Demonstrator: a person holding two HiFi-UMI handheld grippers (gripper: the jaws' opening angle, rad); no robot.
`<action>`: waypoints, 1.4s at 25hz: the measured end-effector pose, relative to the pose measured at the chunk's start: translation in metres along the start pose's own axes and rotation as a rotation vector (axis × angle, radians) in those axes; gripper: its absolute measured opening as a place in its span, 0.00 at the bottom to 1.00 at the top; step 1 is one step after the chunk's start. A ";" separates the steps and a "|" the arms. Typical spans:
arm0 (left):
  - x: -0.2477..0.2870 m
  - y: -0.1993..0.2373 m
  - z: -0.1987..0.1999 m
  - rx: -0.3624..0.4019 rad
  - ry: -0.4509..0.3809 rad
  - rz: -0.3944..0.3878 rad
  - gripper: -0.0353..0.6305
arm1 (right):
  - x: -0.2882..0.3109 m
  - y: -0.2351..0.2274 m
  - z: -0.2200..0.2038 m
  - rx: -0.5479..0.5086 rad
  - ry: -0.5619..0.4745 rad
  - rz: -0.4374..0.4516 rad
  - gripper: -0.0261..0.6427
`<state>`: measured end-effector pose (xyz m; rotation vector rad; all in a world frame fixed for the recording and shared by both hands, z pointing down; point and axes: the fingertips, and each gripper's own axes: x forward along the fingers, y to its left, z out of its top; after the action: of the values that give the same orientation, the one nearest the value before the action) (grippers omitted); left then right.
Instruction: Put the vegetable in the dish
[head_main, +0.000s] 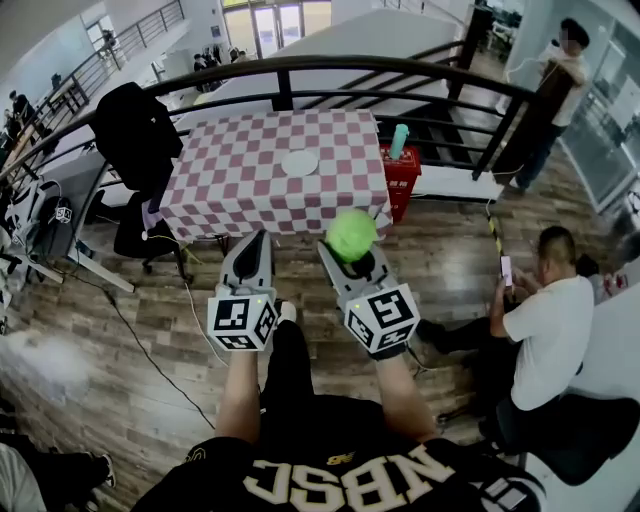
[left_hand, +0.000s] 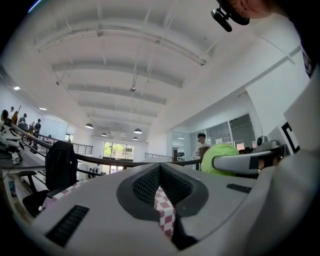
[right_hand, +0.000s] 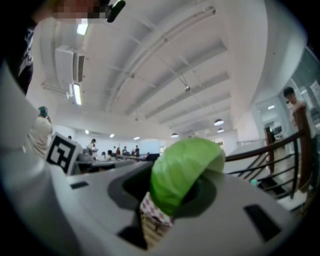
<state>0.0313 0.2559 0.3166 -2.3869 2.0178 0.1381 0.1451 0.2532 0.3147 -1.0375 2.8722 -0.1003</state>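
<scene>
Wood-plank flooring and a curved black railing (head_main: 300, 68) frame the scene.

Head view: a worktop (head_main: 230, 190) in red-and-white check stands at 12 o'clock from the operator. The white dish (head_main: 299, 163) lies near its middle with nothing in it. The left claw (head_main: 258, 240) is pinched together and carries nothing; it appears idle, out of the other tool's path. At its 3 o'clock, the right claw (head_main: 349, 252) grips the vegetable (head_main: 351, 234), a green leafy ball, aloft and well apart from the dish. Carrying it toward 11 o'clock is judged the step in hand. White letters on the operator's black shirt (head_main: 340, 480) read roughly "NBSC". Print on the red crate (head_main: 400, 175) is too small to read.

Left gripper view: the pads meet, with check cloth showing through the slit below. The vegetable (left_hand: 220, 152) sits at 3 o'clock.

Right gripper view: the vegetable (right_hand: 185, 170) fills the claw, squeezed at its lower part.
</scene>
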 end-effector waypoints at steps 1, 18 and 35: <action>0.015 0.011 -0.005 -0.007 -0.003 -0.002 0.07 | 0.015 -0.006 -0.004 -0.003 0.003 0.000 0.24; 0.365 0.258 -0.029 -0.004 0.015 -0.281 0.07 | 0.397 -0.171 -0.039 0.160 0.107 -0.026 0.24; 0.442 0.223 -0.110 0.023 0.243 -0.913 0.53 | 0.454 -0.241 -0.078 0.614 0.056 0.432 0.24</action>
<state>-0.1090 -0.2236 0.4032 -3.1249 0.7745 -0.1945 -0.0577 -0.2198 0.3879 -0.3022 2.7309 -0.9109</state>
